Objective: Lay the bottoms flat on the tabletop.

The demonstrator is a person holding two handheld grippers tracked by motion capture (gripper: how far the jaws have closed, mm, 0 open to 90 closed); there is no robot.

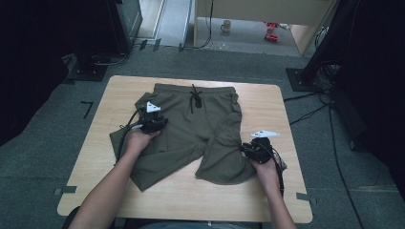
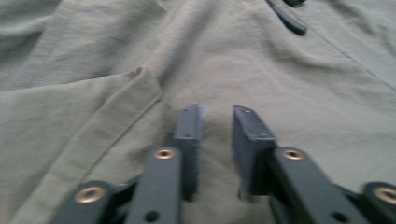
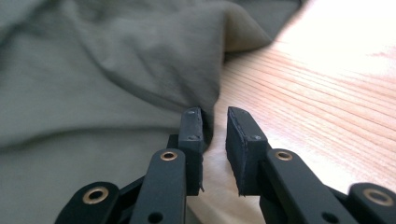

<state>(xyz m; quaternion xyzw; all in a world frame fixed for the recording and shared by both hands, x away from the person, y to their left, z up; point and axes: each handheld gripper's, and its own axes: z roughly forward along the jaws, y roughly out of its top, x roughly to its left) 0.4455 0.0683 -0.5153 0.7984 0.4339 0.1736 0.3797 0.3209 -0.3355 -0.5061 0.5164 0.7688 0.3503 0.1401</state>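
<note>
Olive shorts (image 1: pixel 191 133) lie spread on the desk (image 1: pixel 267 200), waistband and drawcord (image 1: pixel 195 98) toward the far edge, both legs pointing back at you. The left leg is rumpled, with a fold lying across it; the right leg lies flatter, its hem near the desk's right side.

Your left tongs (image 1: pixel 154 123) hover over the left leg, just beside that fold. In the left gripper view the left tongs (image 2: pixel 215 126) stand released, a narrow gap between the jaws, with cloth below them and nothing pinched. The folded edge (image 2: pixel 135 79) lies just ahead and to the left of the jaws, so a short reach should put a layer between them.

Your right tongs (image 1: pixel 253 149) sit at the outer edge of the right leg. In the right gripper view the right tongs (image 3: pixel 215 123) are likewise released: the jaws are slightly apart, one against the cloth edge and the other over bare wood. This placement suits a pinch on the hem, since the edge gives a single layer to take.

With both tongs at opposite legs, you appear ready to grip each side and fold or straighten the shorts. Take care not to catch the lower layer too.
</note>
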